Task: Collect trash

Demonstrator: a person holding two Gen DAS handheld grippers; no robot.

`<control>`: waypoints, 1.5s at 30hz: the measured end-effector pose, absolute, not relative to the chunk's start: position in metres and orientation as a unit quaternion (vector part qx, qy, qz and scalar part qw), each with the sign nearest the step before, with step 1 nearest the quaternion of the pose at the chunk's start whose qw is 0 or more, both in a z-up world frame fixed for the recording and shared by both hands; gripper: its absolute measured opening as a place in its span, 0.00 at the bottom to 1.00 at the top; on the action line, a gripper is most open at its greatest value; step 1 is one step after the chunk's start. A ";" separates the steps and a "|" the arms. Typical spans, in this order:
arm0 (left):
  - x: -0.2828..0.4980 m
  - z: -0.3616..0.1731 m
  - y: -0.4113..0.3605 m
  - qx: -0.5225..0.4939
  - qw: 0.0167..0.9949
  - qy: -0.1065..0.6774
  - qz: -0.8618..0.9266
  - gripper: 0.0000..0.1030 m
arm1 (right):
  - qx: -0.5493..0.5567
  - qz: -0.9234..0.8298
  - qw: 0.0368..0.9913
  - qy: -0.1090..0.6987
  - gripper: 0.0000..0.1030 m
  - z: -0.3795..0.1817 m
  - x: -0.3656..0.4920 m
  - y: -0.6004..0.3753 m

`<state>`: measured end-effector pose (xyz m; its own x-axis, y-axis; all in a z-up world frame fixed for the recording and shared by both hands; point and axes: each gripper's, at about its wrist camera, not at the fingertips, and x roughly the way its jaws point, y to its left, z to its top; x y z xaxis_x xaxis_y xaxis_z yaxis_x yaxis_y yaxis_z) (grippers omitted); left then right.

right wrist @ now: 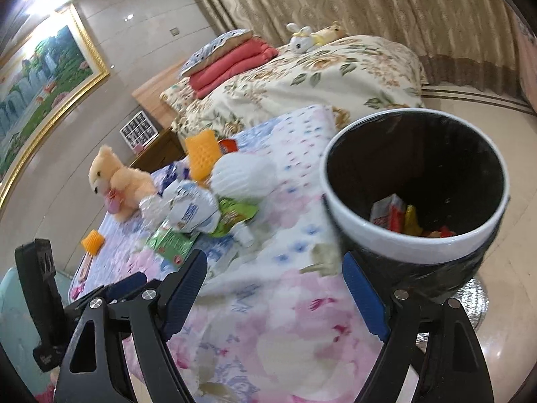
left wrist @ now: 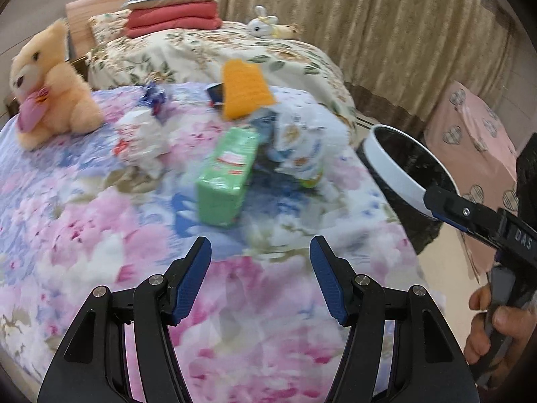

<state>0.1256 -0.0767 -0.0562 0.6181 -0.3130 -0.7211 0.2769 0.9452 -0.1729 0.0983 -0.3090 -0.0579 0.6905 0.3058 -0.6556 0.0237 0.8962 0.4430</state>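
the bin (right wrist: 416,181) holds red and yellow wrappers (right wrist: 402,218); left gripper (left wrist: 261,262) and right gripper (right wrist: 275,278) gape empty

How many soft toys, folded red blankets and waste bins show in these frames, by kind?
Soft toys: 3, a peach plush teddy bear, a white plush rabbit, a yellow plush toy
Folded red blankets: 1 stack
White-rimmed bin with black liner: 1
Total: 5

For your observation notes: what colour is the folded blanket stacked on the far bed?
Coral red; the folded blanket shows best in the left wrist view.
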 end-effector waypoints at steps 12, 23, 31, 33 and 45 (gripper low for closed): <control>0.142 -0.065 -0.056 -0.035 0.900 0.411 -0.141 0.60 | 0.196 0.096 0.893 0.393 0.82 -0.065 0.118 -0.284; 0.166 -0.062 -0.060 -0.029 0.900 0.413 -0.137 0.60 | 0.194 0.098 0.898 0.383 0.81 -0.065 0.157 -0.275; 0.183 -0.071 -0.063 -0.018 0.898 0.421 -0.130 0.60 | 0.208 0.094 0.897 0.378 0.77 -0.071 0.190 -0.271; 0.185 -0.074 -0.064 -0.016 0.897 0.422 -0.129 0.59 | 0.211 0.096 0.896 0.380 0.73 -0.073 0.197 -0.270; 0.171 -0.077 -0.061 -0.027 0.897 0.418 -0.139 0.31 | 0.215 0.114 0.887 0.393 0.14 -0.082 0.189 -0.265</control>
<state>0.1712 -0.0609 -0.0772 0.6118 -0.2723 -0.7426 0.2276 0.9598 -0.1644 0.1891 -0.2654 -0.0821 0.6649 0.3713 -0.6481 -0.0337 0.8817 0.4706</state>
